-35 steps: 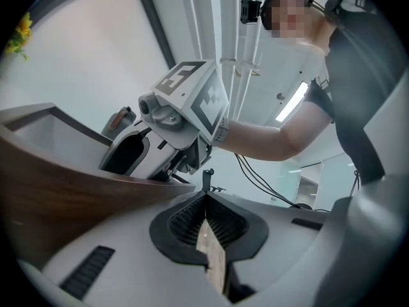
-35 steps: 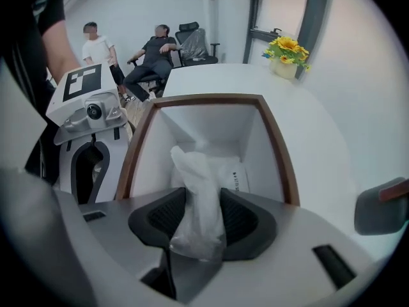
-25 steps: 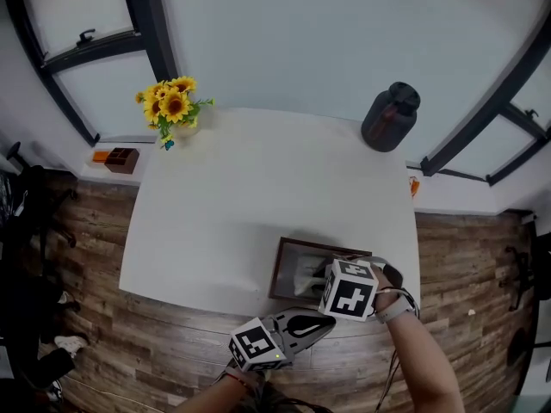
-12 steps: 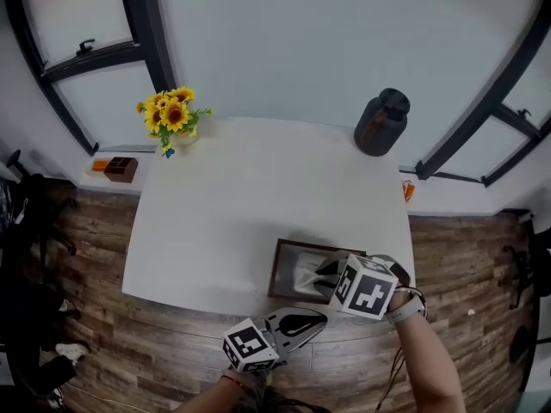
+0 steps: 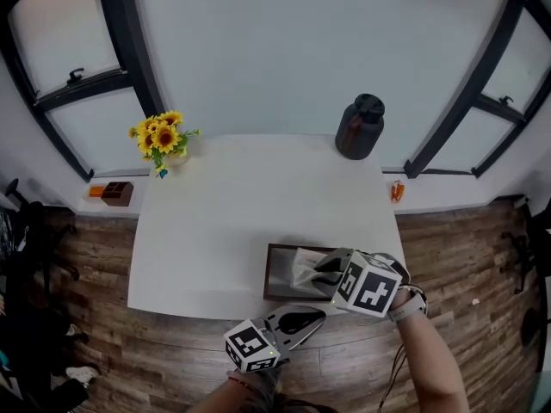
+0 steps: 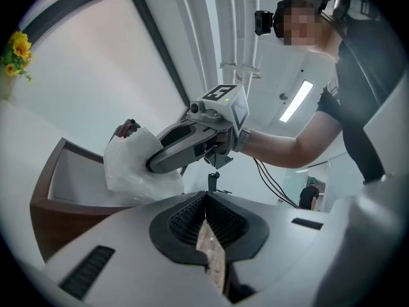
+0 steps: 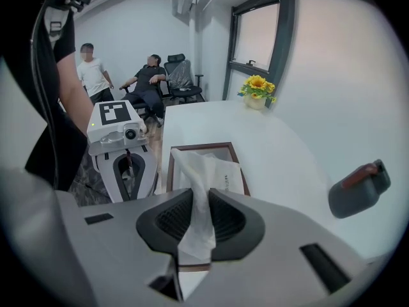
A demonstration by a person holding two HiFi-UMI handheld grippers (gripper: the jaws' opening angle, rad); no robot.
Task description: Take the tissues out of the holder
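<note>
White table, with a brown holder at lower centre of the head view, near the front edge. The right gripper, jaws having just closed, pinches a tissue drawn up from the holder. The left gripper, just below, has its jaws clenched together, empty.

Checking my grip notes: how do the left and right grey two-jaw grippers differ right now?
Left gripper has its jaws together on nothing; right gripper has just been closing its jaws and pinches the white tissue. Left lies level near the brown rectangular holder; right tilts down over it. Both carry marker cubes.
</note>
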